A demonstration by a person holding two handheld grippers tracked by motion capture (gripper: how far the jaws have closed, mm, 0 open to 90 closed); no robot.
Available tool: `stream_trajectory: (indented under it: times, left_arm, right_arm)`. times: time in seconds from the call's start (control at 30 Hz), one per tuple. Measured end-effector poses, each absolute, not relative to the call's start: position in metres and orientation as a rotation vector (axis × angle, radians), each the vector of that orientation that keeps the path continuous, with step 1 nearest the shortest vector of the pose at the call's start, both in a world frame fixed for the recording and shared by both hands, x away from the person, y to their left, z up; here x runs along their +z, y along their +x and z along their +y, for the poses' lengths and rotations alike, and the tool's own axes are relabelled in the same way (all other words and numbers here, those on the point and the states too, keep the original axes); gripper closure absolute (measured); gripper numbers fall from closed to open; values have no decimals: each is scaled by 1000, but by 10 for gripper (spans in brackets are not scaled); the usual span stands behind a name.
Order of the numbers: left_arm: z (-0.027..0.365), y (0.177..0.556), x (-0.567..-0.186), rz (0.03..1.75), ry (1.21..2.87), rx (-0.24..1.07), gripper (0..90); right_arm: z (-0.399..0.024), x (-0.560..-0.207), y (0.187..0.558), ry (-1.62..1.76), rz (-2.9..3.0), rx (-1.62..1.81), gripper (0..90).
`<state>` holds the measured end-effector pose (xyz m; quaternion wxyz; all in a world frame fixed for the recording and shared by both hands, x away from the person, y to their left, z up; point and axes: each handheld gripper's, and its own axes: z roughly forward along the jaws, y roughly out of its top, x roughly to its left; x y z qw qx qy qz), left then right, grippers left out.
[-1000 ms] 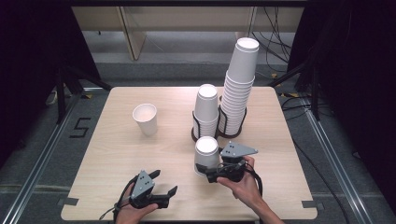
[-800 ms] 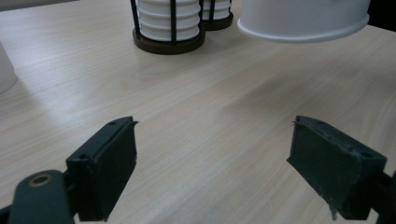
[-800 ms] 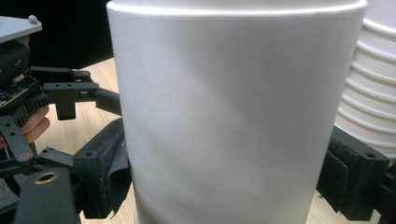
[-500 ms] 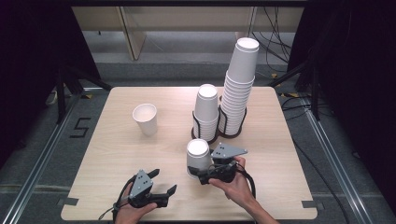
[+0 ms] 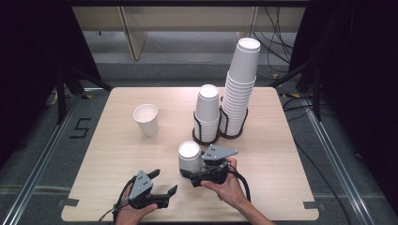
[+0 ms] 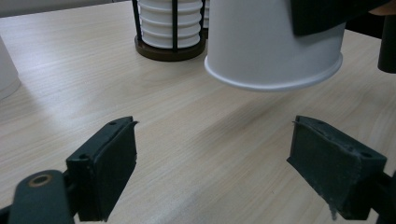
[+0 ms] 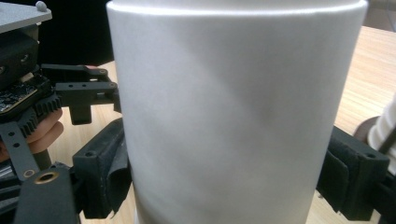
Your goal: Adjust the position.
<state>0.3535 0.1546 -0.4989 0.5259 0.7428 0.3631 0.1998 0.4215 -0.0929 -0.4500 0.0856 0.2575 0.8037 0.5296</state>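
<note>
The right gripper (image 5: 190,176) is clamped on a white paper cup (image 5: 189,160), its two black jaws pressed against opposite sides of the cup wall, as the right gripper view shows with a pad on either side of the cup (image 7: 233,116). The cup is upside down, base up and rim down, and in the left gripper view its rim (image 6: 275,51) hangs clear above the wooden table (image 5: 117,150), with a soft shadow on the wood under it. In the high view the cup is over the near middle of the table, in front of the black wire holder (image 5: 206,126) that carries a short stack of cups, with the tall cup stack (image 5: 240,89) just beside that. The left gripper (image 5: 162,187) sits near the table's front edge, to the left of the held cup and apart from it; its jaws stand apart with only bare wood between them, holding and touching nothing. A single upright cup (image 5: 146,120) stands alone farther back on the left side of the table.
</note>
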Motion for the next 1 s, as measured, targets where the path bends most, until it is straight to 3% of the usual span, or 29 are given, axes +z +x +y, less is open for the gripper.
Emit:
stream_trajectory:
  times: [0.8, 1.0]
  left_arm:
    - [146, 353, -495, 813, 1725, 441, 139]
    - [142, 355, -496, 846, 1705, 469, 28]
  right_arm:
    - [-59, -455, 415, 726, 2400, 1666, 165]
    - [-46, -454, 409, 721, 2408, 1689, 165]
